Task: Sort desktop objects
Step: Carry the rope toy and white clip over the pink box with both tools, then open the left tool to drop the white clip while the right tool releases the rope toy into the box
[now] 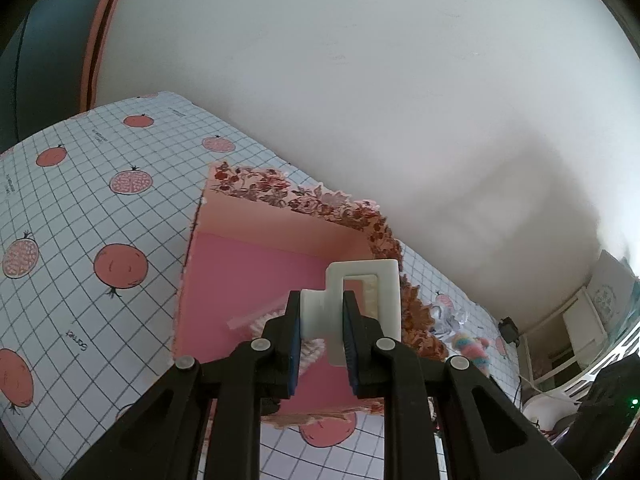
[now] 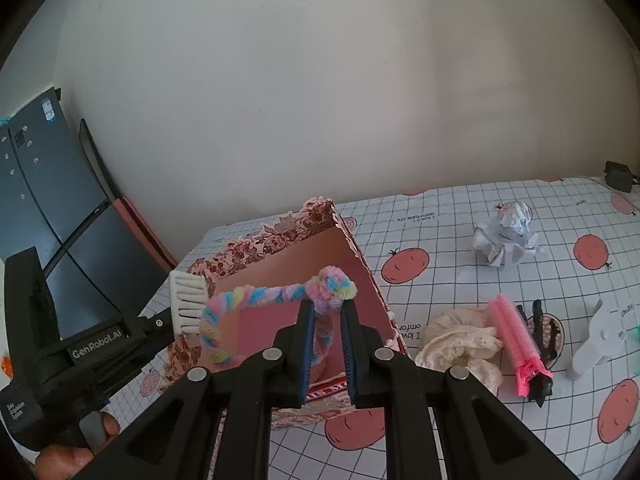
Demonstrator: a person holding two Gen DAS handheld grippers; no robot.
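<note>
Delivery is the step in hand: both tools hang over the floral box (image 2: 280,236), each carrying something to drop in. In the left wrist view the left tool (image 1: 322,328) pinches a white hair claw clip (image 1: 360,296) at the centre of the frame, above the box's pink floor, where a pale toothed thing already lies, partly hidden behind the fingers. In the right wrist view the right tool (image 2: 326,344) is pressed on a pastel twisted headband (image 2: 256,300), whose arc sweeps to the left across the box's open top; the left tool shows at the left edge of that frame with the clip's teeth pointing right.

Unsorted things wait on the pomegranate-print desk (image 2: 440,208) at the right of the right wrist frame: a crumpled paper ball (image 2: 504,240), a cream scrunchie (image 2: 460,340), a pink hair roller (image 2: 516,340) touching a black clip (image 2: 544,328), and a white clip (image 2: 592,340) near the edge.

Next, I judge, each tool needs lowering inside the walls and then spreading. The headband is wide, so it may catch on the rim unless tilted in.
</note>
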